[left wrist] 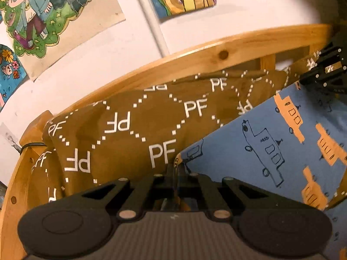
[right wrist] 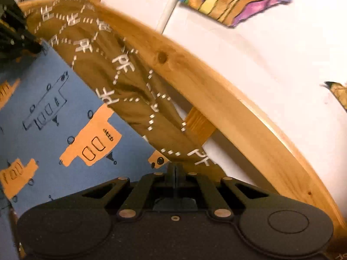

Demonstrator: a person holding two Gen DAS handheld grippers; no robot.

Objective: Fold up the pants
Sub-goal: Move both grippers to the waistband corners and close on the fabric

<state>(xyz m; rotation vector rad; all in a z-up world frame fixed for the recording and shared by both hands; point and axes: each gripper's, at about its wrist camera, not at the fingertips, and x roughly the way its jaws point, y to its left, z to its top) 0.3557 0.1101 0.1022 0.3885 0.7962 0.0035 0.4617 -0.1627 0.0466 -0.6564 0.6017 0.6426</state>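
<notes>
The pants (left wrist: 271, 134) are blue cloth printed with orange and outlined trucks, lying flat on a brown blanket. In the left wrist view my left gripper (left wrist: 173, 170) is shut on the pants' near left corner. The right gripper (left wrist: 325, 71) shows as a black shape at the pants' far right corner. In the right wrist view the pants (right wrist: 54, 130) fill the left side, and my right gripper (right wrist: 175, 170) is shut on their corner, where an orange patch meets the brown cloth. The left gripper (right wrist: 15, 36) shows black at the upper left.
The brown blanket (left wrist: 134, 125) with white "PF" letters lies bunched along a curved wooden bed rail (left wrist: 216, 54), which also runs diagonally as the bed rail (right wrist: 238, 112) in the right wrist view. Behind it is a white wall with colourful drawings (left wrist: 36, 15).
</notes>
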